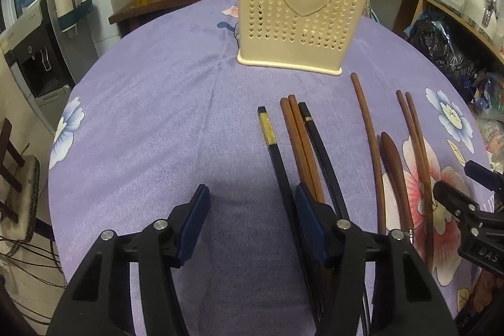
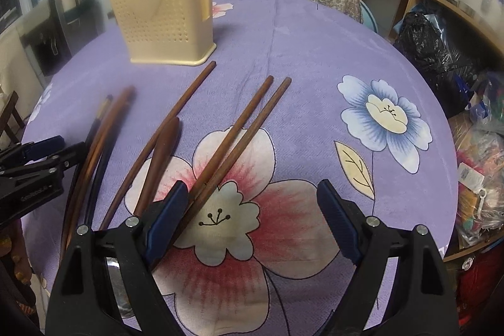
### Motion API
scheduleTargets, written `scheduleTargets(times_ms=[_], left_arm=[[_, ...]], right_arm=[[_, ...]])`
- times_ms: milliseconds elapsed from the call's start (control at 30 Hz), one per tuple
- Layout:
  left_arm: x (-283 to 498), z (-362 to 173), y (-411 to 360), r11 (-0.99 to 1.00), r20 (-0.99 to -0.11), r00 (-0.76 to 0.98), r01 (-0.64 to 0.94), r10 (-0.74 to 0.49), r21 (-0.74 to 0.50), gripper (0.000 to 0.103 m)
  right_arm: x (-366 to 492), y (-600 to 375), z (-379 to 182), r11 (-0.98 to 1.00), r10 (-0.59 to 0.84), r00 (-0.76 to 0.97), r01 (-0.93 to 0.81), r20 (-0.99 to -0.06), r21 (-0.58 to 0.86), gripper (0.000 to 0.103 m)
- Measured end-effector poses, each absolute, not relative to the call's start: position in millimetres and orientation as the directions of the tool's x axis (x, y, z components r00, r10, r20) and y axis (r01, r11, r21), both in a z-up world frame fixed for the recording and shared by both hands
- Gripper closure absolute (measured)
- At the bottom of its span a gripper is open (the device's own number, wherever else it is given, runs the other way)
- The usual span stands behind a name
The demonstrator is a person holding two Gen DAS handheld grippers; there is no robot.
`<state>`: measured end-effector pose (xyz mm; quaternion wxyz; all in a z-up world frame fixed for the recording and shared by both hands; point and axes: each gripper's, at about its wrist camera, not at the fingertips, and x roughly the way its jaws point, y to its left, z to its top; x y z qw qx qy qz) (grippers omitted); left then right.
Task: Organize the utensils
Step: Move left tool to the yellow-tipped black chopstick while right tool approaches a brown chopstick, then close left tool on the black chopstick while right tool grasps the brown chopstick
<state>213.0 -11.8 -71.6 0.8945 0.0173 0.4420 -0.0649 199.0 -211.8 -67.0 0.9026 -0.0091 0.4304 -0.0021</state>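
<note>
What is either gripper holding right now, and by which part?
Nothing is held. The left gripper is open over bare cloth beside the black chopstick. The right gripper is open around the brown chopstick pair, not pressing it.

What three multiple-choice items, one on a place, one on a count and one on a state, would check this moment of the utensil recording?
1. Where does the cream holder stand?
A. On the purple cloth, beyond the utensils
B. On the wooden shelf
C. Tipped on its side

2. How many black chopsticks lie on the cloth?
A. None
B. Two
C. Five

3. How does the right gripper stand?
A. Shut on a spoon
B. Jaws open, nothing pressed between them
C. Inside the holder

Answers:
1 A, it stands upright on the cloth behind the row of utensils.
2 B, the left wrist view shows two dark ones flanking a brown pair.
3 B, its jaws are wide apart over the flower print.
</note>
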Motion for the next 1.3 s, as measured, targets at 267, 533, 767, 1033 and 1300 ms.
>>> scheduleTargets(times_ms=[267, 533, 767, 1033, 1300], left_arm=[[236, -71, -24, 0.987, -0.800, 0.595, 0.161, -0.076, 0.026, 0.062], [254, -70, -21, 0.985, -0.810, 0.581, 0.174, -0.087, 0.019, 0.078], [257, -68, -21, 0.985, -0.811, 0.578, 0.171, -0.093, 0.009, 0.079], [261, -68, -25, 0.985, -0.812, 0.576, 0.173, -0.097, 0.005, 0.079], [271, -66, -25, 0.986, -0.815, 0.572, 0.170, -0.096, 0.003, 0.088]], right_arm=[[201, -225, -58, 0.999, 0.005, 0.669, 0.021, -0.743, 0.026, 0.020], [229, -225, -41, 0.993, 0.105, 0.685, -0.027, -0.721, 0.119, 0.037], [279, -210, -52, 0.987, 0.130, 0.627, -0.011, -0.768, 0.159, 0.063], [313, -209, -73, 0.989, 0.062, 0.564, 0.075, -0.823, 0.125, 0.077], [334, -211, -74, 0.985, 0.022, 0.571, 0.130, -0.820, 0.117, 0.090]])
